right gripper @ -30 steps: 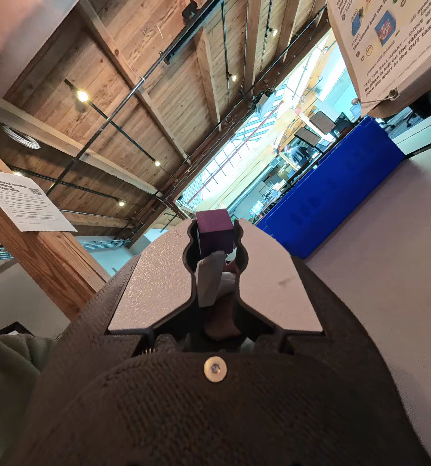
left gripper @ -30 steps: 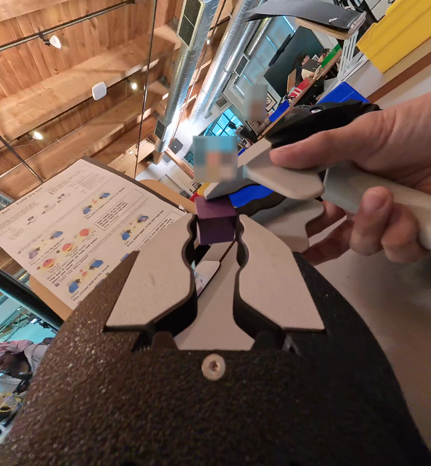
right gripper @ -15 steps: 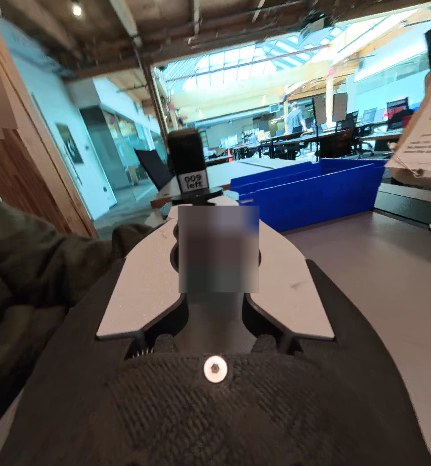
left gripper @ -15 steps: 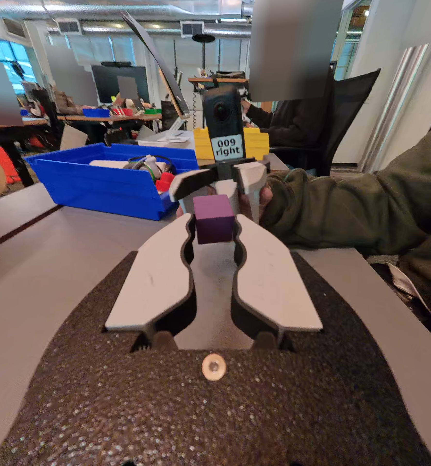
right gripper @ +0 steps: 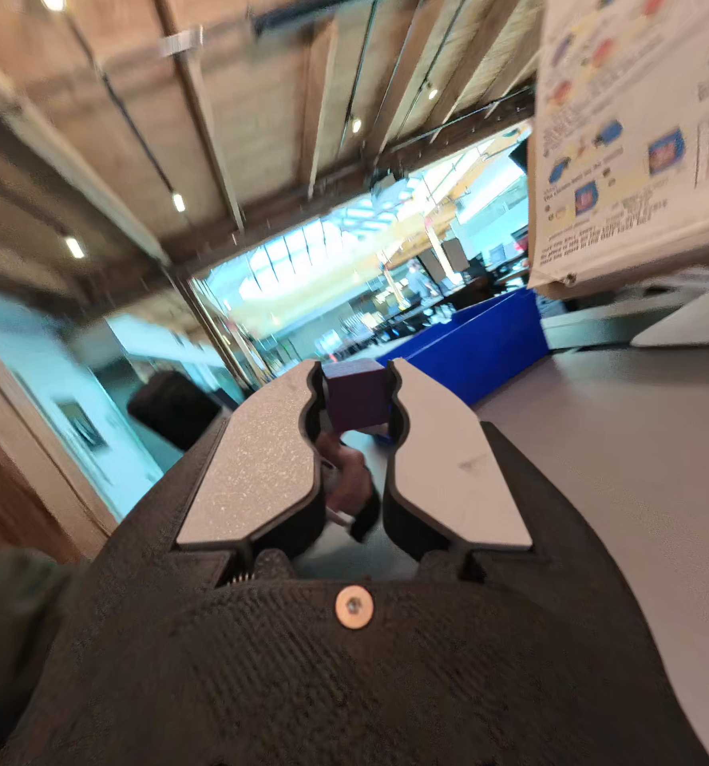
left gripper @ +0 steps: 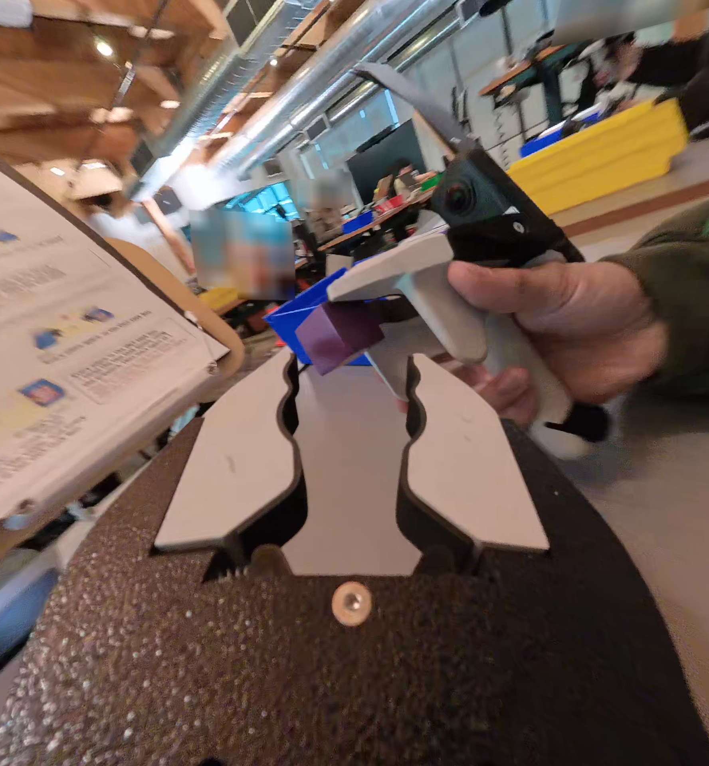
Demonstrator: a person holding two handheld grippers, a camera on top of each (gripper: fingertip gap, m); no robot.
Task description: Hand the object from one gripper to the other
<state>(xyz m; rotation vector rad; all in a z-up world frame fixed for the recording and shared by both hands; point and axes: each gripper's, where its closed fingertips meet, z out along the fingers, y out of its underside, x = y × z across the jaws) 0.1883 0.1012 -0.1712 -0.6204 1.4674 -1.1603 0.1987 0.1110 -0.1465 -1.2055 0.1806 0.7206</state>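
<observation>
Between the fingertips of the right gripper [right gripper: 355, 387], a purple cube [right gripper: 357, 396] sits clamped, raised above the grey bench [right gripper: 618, 435]. Its lower faces are hidden behind the fingers in the right wrist view, and motion blur softens its edges. Being a cube, it shows no long axis; in the left wrist view it [left gripper: 336, 338] appears tilted, one corner pointing down toward the bench. Only that view shows the right gripper [left gripper: 346, 327] from outside, with a hand [left gripper: 572, 327] around its handle and a black camera [left gripper: 477, 199] on top. The left gripper [left gripper: 352, 389] stands released, jaws apart, with the cube just beyond its tips and not touching them. A blue bin [right gripper: 473, 356] rests farther back on the bench; an instruction sheet [left gripper: 54, 352], blurred, is cut off at the left frame edge.
</observation>
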